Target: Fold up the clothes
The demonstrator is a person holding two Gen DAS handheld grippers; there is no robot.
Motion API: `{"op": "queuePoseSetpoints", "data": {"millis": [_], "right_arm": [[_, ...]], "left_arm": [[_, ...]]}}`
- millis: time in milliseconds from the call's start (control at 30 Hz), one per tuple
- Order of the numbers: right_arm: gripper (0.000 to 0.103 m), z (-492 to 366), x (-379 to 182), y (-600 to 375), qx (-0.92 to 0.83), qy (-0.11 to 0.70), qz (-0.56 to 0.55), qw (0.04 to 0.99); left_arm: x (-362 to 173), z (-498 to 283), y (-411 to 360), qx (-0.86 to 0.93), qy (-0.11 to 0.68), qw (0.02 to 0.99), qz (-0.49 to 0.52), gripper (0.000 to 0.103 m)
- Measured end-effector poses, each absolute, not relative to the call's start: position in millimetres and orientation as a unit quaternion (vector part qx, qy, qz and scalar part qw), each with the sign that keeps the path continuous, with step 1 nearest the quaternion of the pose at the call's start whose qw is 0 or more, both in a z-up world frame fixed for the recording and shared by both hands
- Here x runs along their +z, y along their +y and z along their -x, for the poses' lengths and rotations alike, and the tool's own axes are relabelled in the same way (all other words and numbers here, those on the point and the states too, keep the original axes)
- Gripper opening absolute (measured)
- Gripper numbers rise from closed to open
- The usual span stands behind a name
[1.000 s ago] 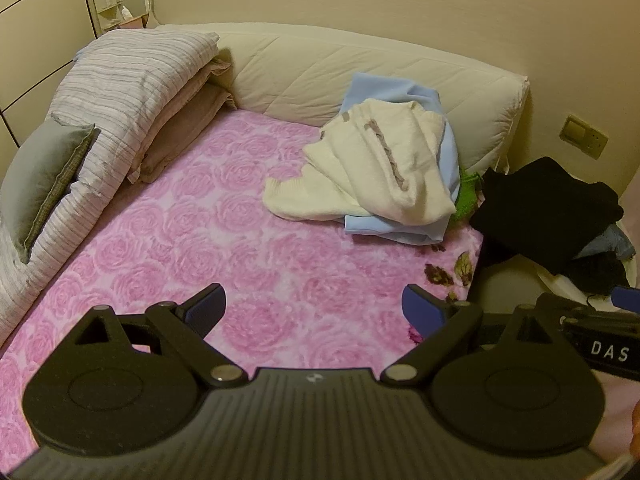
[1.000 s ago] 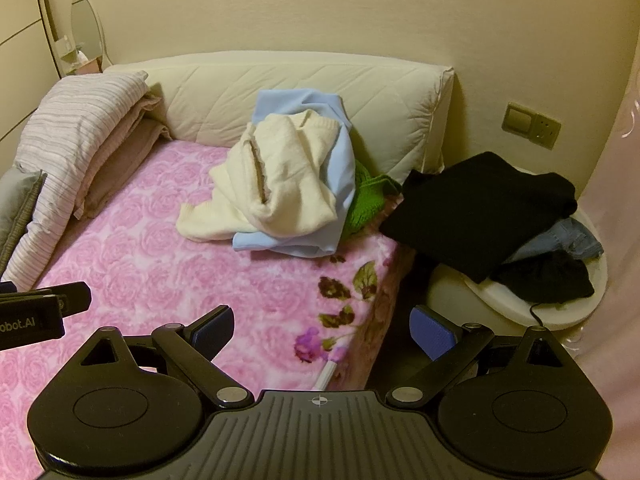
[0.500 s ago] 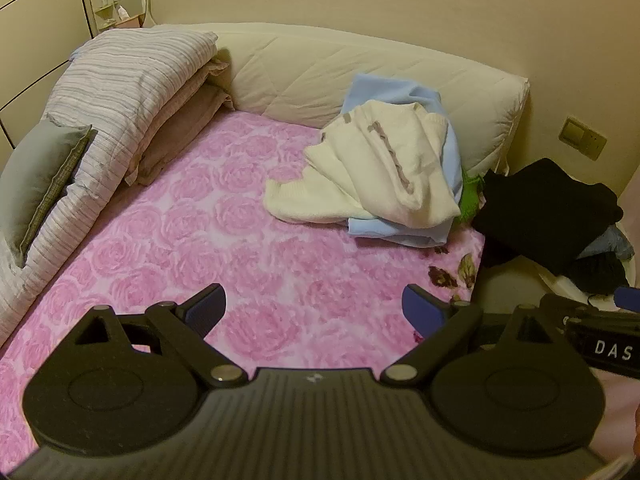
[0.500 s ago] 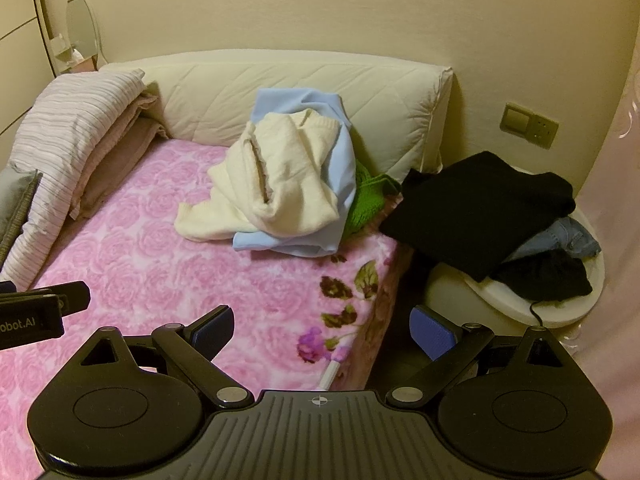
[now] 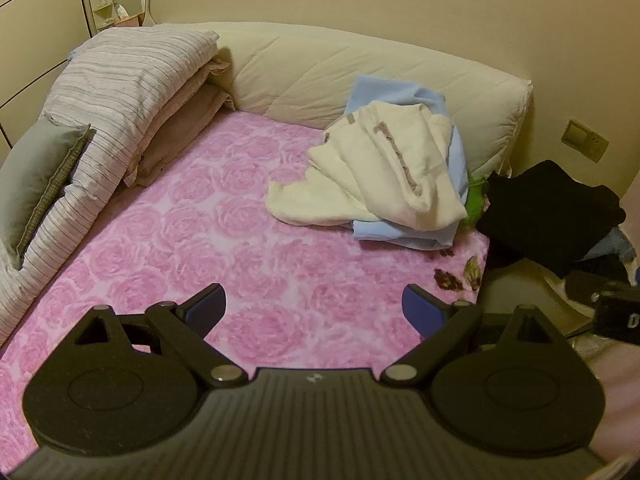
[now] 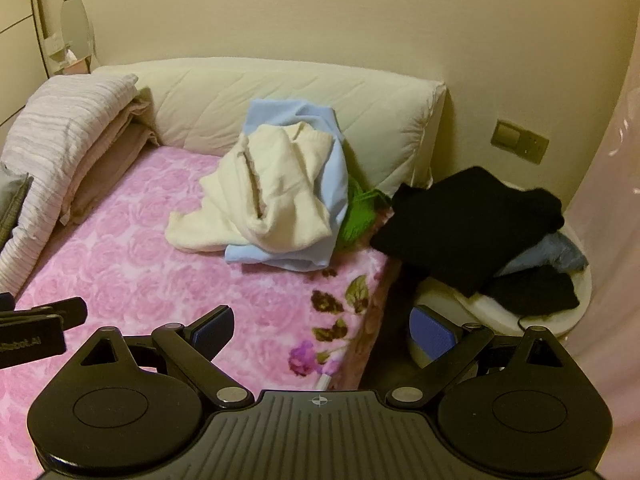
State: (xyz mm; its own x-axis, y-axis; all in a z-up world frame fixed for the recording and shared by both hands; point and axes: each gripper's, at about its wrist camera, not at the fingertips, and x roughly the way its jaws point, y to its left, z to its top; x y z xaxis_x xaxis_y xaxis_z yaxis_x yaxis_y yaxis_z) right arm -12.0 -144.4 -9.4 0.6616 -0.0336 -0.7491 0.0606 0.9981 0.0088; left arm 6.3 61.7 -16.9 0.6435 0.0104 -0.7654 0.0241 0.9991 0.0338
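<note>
Clothes [image 5: 384, 176] lie heaped at the far right of the bed [image 5: 240, 240], against the bolster [image 5: 360, 80]; a cream knit [image 6: 268, 196] is slumped over a pale blue garment [image 6: 320, 160], with a bit of green yarn-like fabric [image 6: 360, 216] tucked at the bed's edge; nothing in the heap is folded flat. Compared with a second ago, the heap is seen slightly larger and nearer in both wrist views, while the garments themselves are unmoved; it is judged that both tools have been carried towards the pile and that no garment has yet been taken up in this approach. The left gripper [image 5: 314, 308] is spread wide and empty above the pink cover; the right gripper [image 6: 322, 326] is likewise spread and empty, held over the bed's corner. The cream knit appears thick, soft and ribbed, with a grey trimmed edge; the blue piece looks thin and smooth, creasing in broad planes. A dark pile [image 6: 472, 220], black over denim-blue, rests on a white round stool [image 6: 576, 304] beside the bed; striped bedding [image 5: 132, 80] is stacked at the left; the cover is plush with a rose pattern.
</note>
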Motion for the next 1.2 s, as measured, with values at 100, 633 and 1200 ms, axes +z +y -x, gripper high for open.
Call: {"op": "queuePoseSetpoints", "data": {"millis": [100, 633, 1200], "right_arm": [[0.097, 11, -5, -143, -0.027, 0.404, -0.01, 0.915], [0.097, -17, -12, -152, -0.035, 0.417, -0.013, 0.908], [0.097, -84, -29, -197, 0.004, 0.407, -0.06, 0.911]], "left_arm": [[-19, -9, 63, -0.008, 0.423, 0.906, -0.02, 0.093], [-36, -34, 62, -0.002, 0.449, 0.893, -0.032, 0.088], [-51, -94, 44, -0.004, 0.468, 0.884, 0.017, 0.088]]}}
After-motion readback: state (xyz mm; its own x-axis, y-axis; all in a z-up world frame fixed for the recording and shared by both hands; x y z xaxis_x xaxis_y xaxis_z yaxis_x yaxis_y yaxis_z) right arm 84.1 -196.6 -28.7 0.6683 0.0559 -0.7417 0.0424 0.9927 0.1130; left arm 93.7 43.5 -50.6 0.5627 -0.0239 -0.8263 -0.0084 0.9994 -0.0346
